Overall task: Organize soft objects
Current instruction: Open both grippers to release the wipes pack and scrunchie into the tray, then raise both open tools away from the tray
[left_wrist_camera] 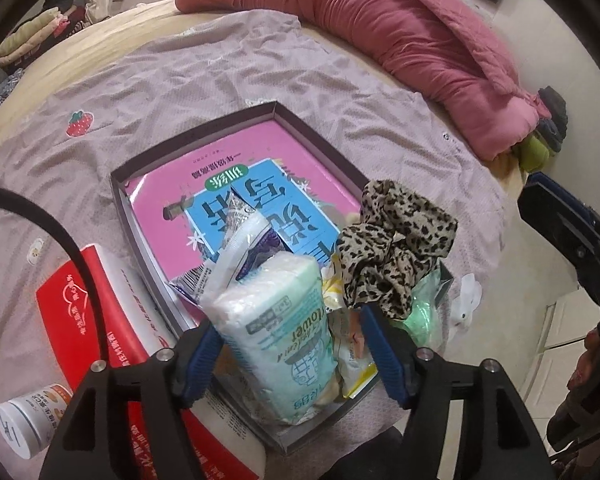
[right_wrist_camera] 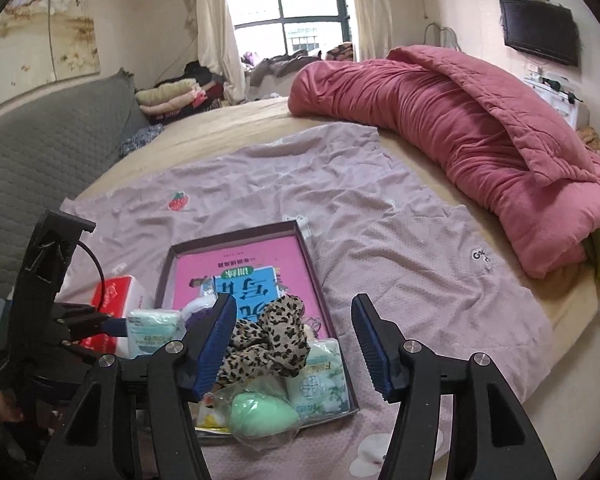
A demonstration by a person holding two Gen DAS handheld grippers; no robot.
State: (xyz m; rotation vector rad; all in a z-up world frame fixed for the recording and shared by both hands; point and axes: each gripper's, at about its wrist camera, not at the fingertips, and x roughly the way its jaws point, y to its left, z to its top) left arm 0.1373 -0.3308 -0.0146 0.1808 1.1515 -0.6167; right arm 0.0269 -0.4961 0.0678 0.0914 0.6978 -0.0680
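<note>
Left gripper (left_wrist_camera: 290, 354), jaws spread wide, straddles a mint cotton-pad pack (left_wrist_camera: 284, 344) lying in the shallow tray (left_wrist_camera: 196, 136); its pads do not press the pack. Right gripper (right_wrist_camera: 296, 344), likewise wide open, holds nothing. The leopard-print scrunchie (right_wrist_camera: 266, 340) rests on the tray's contents just beyond the right gripper's left finger; a green makeup sponge (right_wrist_camera: 260, 414) lies below it. The tray sits on a bed (right_wrist_camera: 380, 208).
</note>
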